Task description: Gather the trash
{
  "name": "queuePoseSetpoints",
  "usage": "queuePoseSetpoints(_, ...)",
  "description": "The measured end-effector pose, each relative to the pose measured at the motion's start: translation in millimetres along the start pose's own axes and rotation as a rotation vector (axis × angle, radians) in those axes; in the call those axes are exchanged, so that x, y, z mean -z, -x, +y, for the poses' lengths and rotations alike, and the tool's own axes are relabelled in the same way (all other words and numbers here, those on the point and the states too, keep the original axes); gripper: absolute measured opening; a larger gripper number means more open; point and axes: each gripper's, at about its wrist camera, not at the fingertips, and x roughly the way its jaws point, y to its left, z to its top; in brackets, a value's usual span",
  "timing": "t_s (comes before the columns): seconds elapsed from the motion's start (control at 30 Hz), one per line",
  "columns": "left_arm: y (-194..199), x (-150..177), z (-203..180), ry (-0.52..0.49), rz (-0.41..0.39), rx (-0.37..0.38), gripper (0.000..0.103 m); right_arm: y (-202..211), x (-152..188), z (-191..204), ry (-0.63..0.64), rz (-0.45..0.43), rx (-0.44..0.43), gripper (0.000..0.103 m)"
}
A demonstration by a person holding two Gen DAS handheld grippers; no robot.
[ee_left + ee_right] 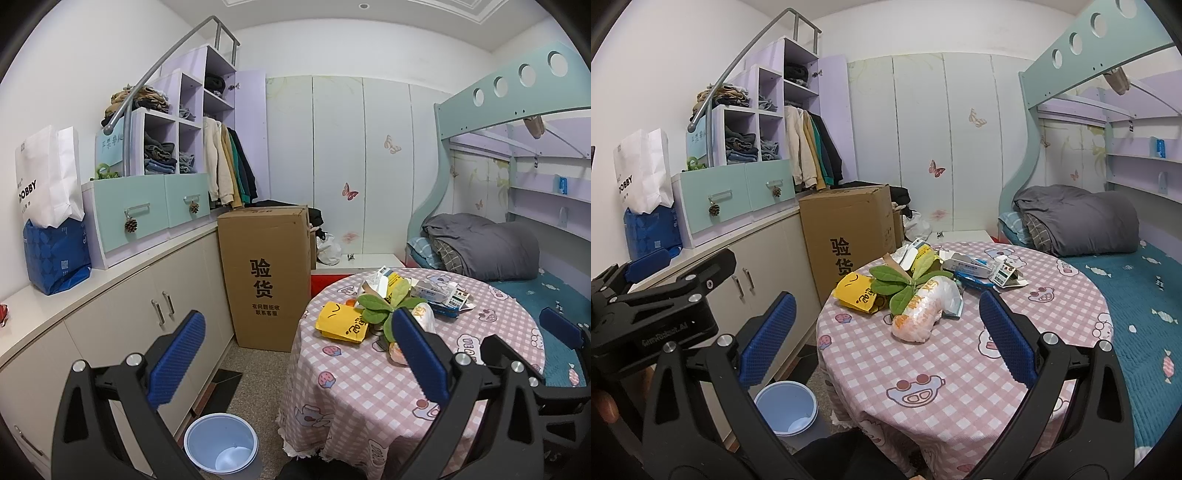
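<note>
Both tools, left (299, 354) and right (888, 332), gape wide and empty above the near table (960, 369). Trash (919, 314) lies at table centre; bin (786, 408) stands on floor, near left.

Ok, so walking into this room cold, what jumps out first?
Probably the round table in its pink checked cloth, with litter heaped at its far side: a yellow bag, an orange-printed plastic bag and small cartons. Next, the tall cardboard box left of it, and the pale blue bin on the floor.
</note>
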Motion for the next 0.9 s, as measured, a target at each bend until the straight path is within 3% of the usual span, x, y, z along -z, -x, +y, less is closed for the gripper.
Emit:
queuePoseSetpoints(0.47,15.7,4.0,-0.6,-0.006,-0.016,0.008,0.099,11.3,-12.8,-4.4,-0.052,0.012,-0.027,0.097)
queuePoseSetpoints(0.9,-30.6,7.4,-1.9,-0.013,0.097,0.024,0.099,-32.6,3.1,-13.9,-0.086,0.112,-0.052,0.097)
